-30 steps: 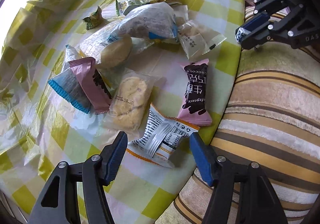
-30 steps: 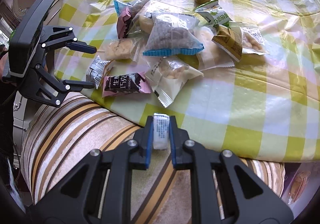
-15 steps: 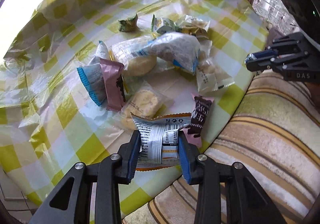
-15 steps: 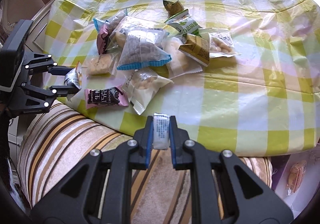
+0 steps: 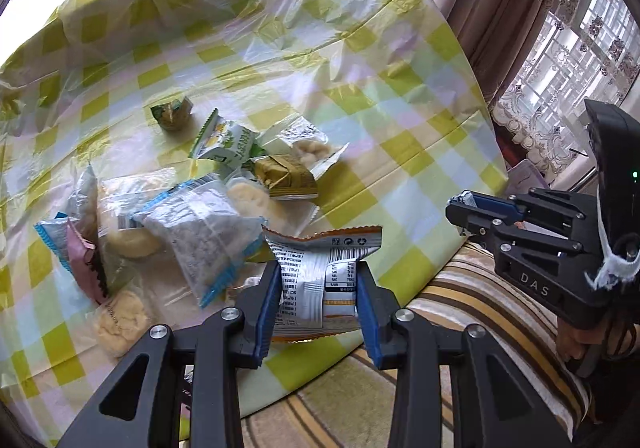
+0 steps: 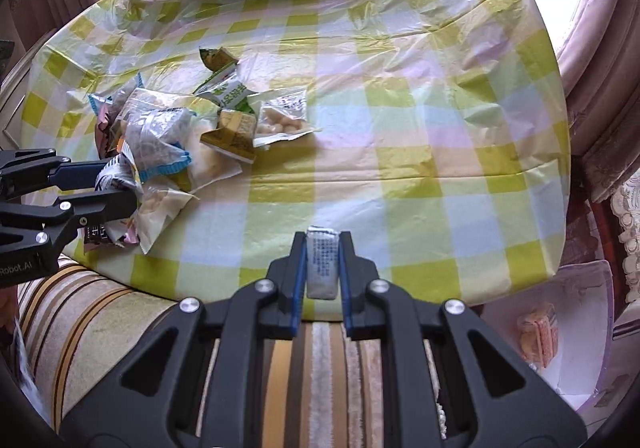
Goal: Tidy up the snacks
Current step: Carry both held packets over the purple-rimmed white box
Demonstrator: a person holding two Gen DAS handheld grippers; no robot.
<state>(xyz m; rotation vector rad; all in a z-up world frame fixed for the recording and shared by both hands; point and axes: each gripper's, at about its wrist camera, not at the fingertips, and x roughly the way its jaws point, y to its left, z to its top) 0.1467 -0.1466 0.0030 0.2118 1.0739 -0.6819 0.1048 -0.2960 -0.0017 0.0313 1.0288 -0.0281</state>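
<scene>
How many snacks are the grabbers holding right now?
2. The silver packet with orange trim sits in the left gripper; the small white packet sits in the right gripper.

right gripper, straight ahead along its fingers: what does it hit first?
Likely nothing but bare tablecloth. The right gripper, shut on a small packet, points over the table's near edge; the snack pile lies off to the left of that line. Its height above the cloth is unclear.
</scene>
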